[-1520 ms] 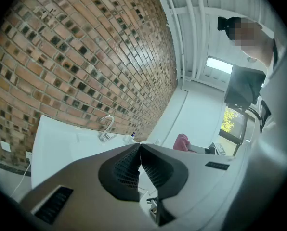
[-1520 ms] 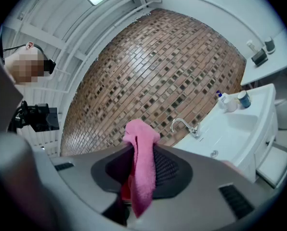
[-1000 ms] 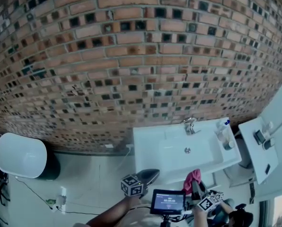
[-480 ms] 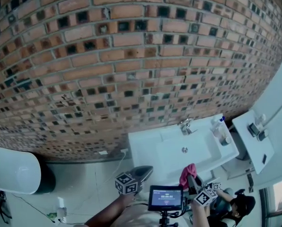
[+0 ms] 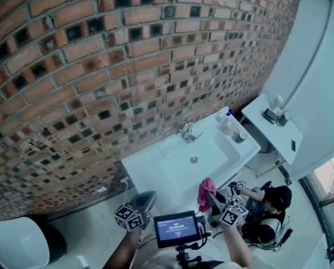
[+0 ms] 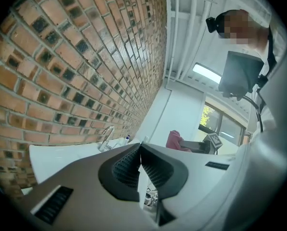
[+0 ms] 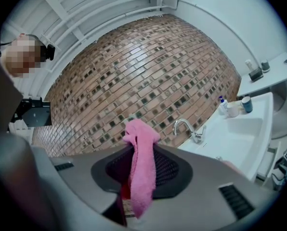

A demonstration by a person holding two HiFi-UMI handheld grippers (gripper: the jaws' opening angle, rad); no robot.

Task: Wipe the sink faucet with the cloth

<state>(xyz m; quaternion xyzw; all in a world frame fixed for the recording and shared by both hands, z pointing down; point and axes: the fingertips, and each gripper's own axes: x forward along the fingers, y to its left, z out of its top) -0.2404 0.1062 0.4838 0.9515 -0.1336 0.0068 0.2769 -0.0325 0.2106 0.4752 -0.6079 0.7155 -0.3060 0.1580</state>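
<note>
1. Screen (image 5: 176, 228): small, lit, mounted low in front of the person, between the two grippers.

2. Left gripper (image 5: 148, 197): short of the sink's near left corner, marker cube at its rear. Jaws pressed together tip to tip, nothing between them (image 6: 140, 150).

3. Right gripper (image 5: 212, 198): just short of the sink's near edge, towards its right end. Jaws clamped on the cloth (image 7: 138, 150).

4. Cloth (image 5: 205, 189): pink, terry-like. It is pinched in the right gripper, one bunched end standing above the jaws and the rest hanging down between them (image 7: 143, 186). It hangs at the sink's near edge, well apart from the faucet.

5. Sink (image 5: 150, 164): white, rectangular, set against the wall; drain (image 5: 194, 159) at the middle of the bowl.

6. Faucet (image 5: 188, 133): chrome, curved spout, at the middle of the sink's far edge; seen also from the right gripper (image 7: 186, 127).

7. Bottle (image 5: 225, 120) and cup (image 5: 240, 137): at the sink's far right corner, close together.

8. Shelf (image 5: 270, 133): white, beyond the sink's right edge, small items on it.

9. Brick wall (image 5: 128, 55): behind the sink, red-brown with dark glazed insets.
</note>
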